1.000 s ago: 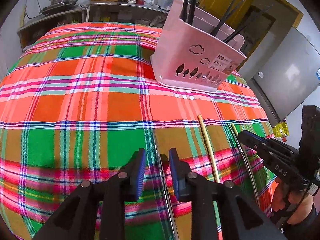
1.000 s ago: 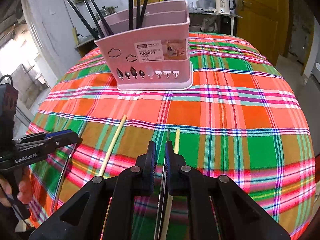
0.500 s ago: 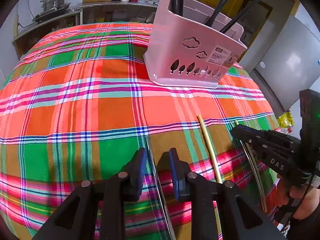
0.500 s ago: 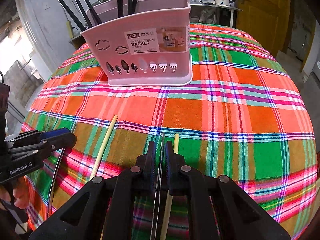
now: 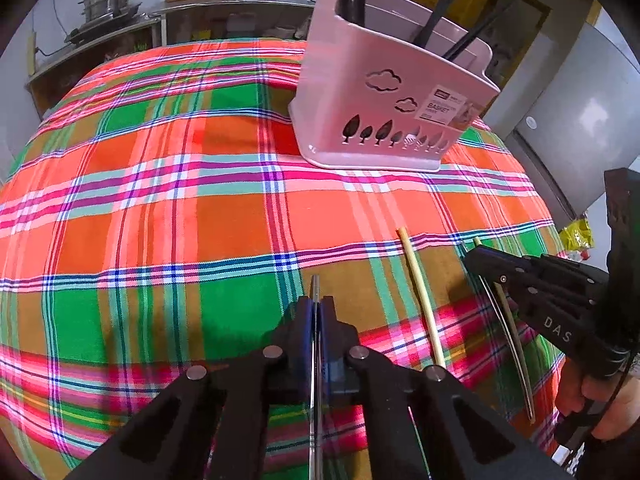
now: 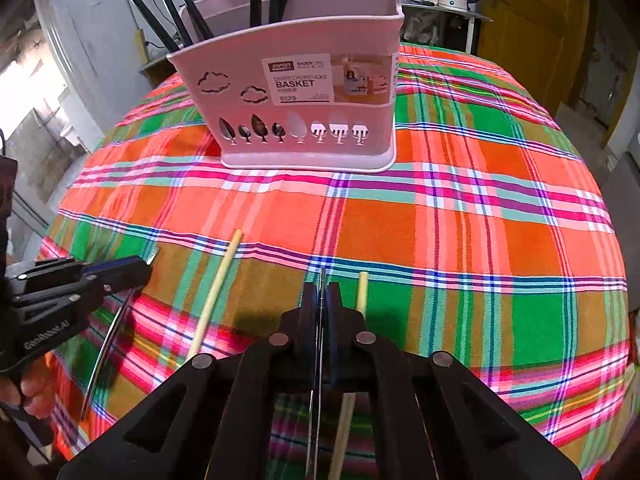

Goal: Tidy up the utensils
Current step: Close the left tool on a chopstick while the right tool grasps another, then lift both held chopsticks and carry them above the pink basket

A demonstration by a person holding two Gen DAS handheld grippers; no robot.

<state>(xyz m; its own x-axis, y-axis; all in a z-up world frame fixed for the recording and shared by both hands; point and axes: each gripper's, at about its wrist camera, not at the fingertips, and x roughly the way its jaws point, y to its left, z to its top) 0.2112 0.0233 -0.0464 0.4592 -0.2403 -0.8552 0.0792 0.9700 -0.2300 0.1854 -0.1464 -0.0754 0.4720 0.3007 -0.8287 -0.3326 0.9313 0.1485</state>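
Left gripper (image 5: 316, 312) fingers just closed, clamped on a metal chopstick (image 5: 315, 286); right gripper (image 6: 320, 300) fingers likewise clamped on a second metal chopstick (image 6: 321, 276). Pink basket (image 6: 304, 120) stood beyond on the tabletop (image 6: 480, 240).

Left wrist view: taken close above the plaid tablecloth (image 5: 168, 208), angled steeply down along the fingers, pink basket (image 5: 384, 120) seen at 1 o'clock. Right wrist view: same low, steep angle, basket (image 6: 304, 120) seen at 12 o'clock. Shared by both: cloth, basket, loose bamboo chopstick (image 5: 422, 296) (image 6: 216, 292). Each gripper is caught by the other's camera: right gripper (image 5: 476, 258) at 3 o'clock, left gripper (image 6: 140, 270) at 9 o'clock.
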